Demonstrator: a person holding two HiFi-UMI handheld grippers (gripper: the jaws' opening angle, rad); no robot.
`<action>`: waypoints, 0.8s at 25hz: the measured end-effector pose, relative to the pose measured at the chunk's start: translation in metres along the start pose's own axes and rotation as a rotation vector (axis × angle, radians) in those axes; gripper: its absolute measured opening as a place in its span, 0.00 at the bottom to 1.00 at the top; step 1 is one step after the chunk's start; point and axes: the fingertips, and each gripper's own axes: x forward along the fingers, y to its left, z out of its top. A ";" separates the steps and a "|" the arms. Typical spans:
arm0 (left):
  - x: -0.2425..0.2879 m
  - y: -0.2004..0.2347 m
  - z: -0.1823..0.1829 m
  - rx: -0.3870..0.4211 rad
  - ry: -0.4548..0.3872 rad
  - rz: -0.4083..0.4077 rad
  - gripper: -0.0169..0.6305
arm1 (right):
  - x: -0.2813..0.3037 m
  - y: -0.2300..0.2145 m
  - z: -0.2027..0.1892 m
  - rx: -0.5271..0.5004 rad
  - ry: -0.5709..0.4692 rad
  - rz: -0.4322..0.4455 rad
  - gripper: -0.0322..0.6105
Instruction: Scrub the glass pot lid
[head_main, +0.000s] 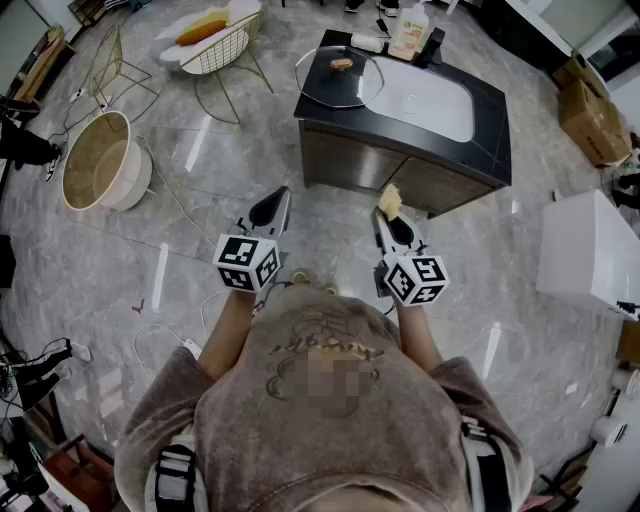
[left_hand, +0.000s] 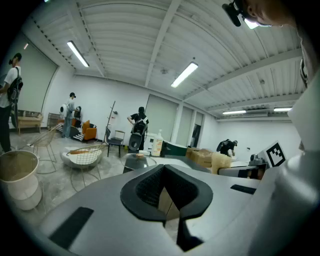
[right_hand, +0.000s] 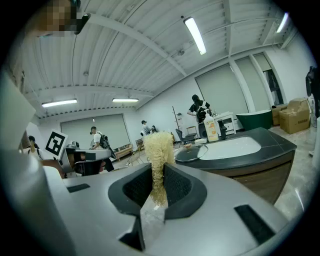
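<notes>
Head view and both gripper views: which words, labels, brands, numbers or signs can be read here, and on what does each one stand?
No text can be read in any view.
Bottle on the counter: it has a label, but the print is too small to read.
Marker cubes: black-and-white square patterns only, no letters or numbers.
Shirt: a brown printed drawing; any lettering in it is too blurred to read.

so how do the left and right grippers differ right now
The left gripper is shut and empty, while the right gripper is shut on a pale fibrous scrubber that sticks out past its tips. The left gripper sits off the left corner of the black sink counter; the right gripper faces its front. Both carry a marker cube and point toward the counter, where the glass pot lid lies untouched.
</notes>
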 end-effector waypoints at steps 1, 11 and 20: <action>0.002 0.000 0.000 0.002 0.000 -0.002 0.05 | 0.002 0.000 0.000 -0.001 0.002 0.002 0.12; 0.004 0.009 0.004 -0.002 -0.008 -0.011 0.05 | 0.016 0.007 0.003 -0.004 -0.002 0.003 0.12; 0.014 0.034 0.010 0.010 -0.009 -0.050 0.05 | 0.041 0.016 0.007 0.011 -0.028 -0.014 0.13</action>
